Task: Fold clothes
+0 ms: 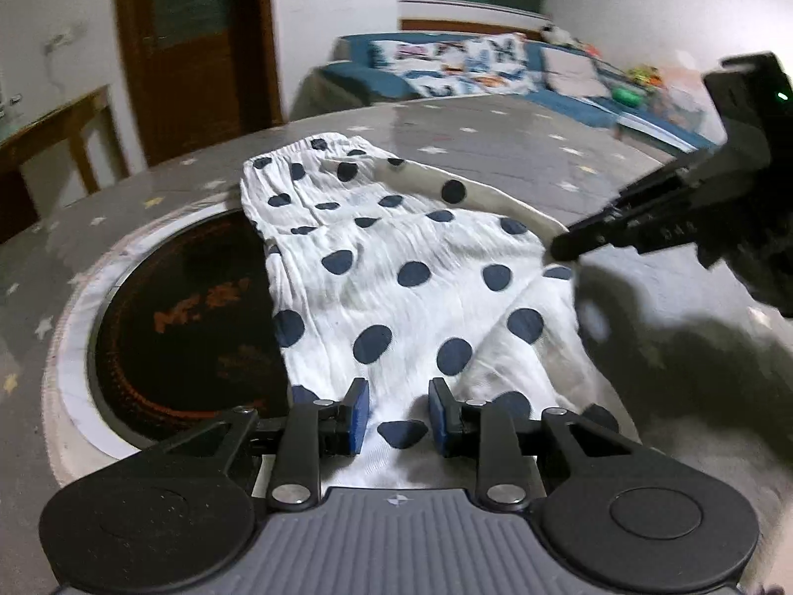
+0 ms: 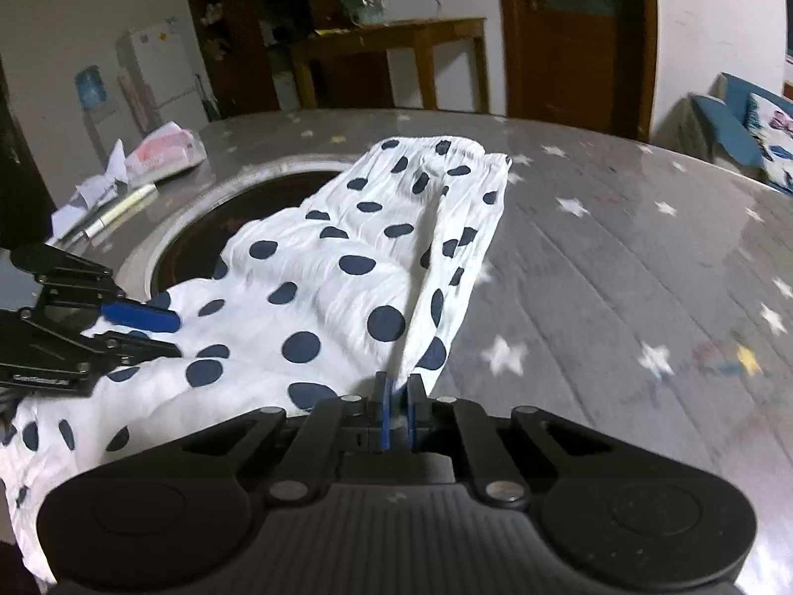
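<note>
Polka-dot garment point(image 1: 396, 267) lies lengthwise across the tabletop point(image 2: 619, 258), elastic waistband at the far end, near end spilling over the near edge toward the person. Its one side overlaps the round dark inset point(image 1: 188, 317) in the tabletop's middle.

R gripper point(image 2: 396, 399): jaws pinched right down on the garment's side edge near the near end, thin fold of cloth betw. the blue pads. L gripper point(image 1: 399, 409): jaws part-open, cloth lying betw. and under the pads; in the R wrist view the fingers straddle the fabric w/ a visible gap, so prob. no real grip yet.

Risks from here:
- R has only a thin bit of hem; a pull could slip it out, esp. on crinkly cloth.
- If L lifts w/o closing, only one side rises and the fold goes skewed or bunches.
- Cloth over the inset rim may snag or drag when pulled.
- Tail hanging off the near edge could pull the whole piece down if both grips loosen.
- Tissue pack point(image 2: 166, 148) and pens point(image 2: 119, 208) by the far L corner are well apart, low risk.
</note>
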Tool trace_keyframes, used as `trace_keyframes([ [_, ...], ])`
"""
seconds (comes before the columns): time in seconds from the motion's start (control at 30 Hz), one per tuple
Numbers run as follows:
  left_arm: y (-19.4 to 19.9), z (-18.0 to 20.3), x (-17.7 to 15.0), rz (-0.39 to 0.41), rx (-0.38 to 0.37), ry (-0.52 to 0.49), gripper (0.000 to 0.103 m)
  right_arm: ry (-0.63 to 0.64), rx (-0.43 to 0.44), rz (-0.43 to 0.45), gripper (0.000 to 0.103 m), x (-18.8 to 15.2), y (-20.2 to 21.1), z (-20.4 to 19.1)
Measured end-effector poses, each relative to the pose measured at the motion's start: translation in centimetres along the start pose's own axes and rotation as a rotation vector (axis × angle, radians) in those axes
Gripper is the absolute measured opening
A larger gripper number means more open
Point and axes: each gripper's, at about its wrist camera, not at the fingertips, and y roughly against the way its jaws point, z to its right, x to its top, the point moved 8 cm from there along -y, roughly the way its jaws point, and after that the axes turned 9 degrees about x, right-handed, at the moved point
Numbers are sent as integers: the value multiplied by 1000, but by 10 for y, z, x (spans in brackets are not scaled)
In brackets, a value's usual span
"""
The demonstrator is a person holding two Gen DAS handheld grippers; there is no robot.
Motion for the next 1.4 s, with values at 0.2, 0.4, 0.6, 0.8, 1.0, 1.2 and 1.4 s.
trace_keyframes([
  [0.2,16,8,5,15,-58,-21,30,-14,-41,33,17,25,9,9],
  [0.4,16,24,10,27,-110,1,32,-69,-45,138,17,93,-23,42],
  [0.6,11,34,1,4,-136,-5,35,-88,-85,148,17,140,-91,76],
  [0.8,9,32,-2,-3,-155,8,36,-86,-122,126,18,152,-137,89],
  [1.0,10,35,-2,7,-167,13,38,-57,-147,126,10,152,-145,87],
  [1.2,10,35,-3,10,-167,16,38,-33,-176,203,5,166,-117,80],
  [1.4,9,34,-5,14,-168,16,39,-45,-223,161,11,160,-122,101],
])
